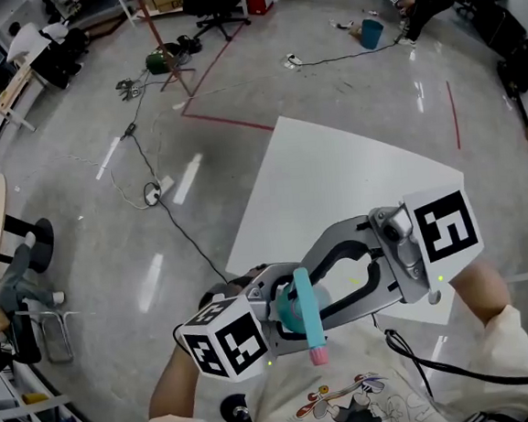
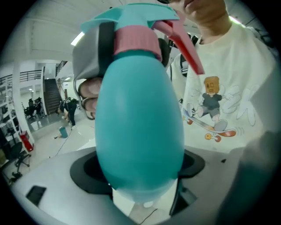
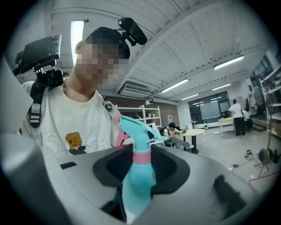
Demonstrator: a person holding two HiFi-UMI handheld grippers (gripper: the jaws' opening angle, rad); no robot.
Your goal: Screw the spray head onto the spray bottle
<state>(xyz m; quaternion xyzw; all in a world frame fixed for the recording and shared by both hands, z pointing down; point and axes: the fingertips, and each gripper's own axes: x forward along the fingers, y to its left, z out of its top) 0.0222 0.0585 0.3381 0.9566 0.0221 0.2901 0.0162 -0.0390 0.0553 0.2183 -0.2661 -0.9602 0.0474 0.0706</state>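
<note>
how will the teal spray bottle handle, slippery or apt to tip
The spray bottle looks smooth and egg-shaped, so it may squirm in the left gripper. Laid down it would probably roll; the spray head likely makes it top-heavy.

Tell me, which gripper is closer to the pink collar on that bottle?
Right. The right gripper has its jaws either side of the pink collar; the left gripper holds the bottle lower, round its fat body.
</note>
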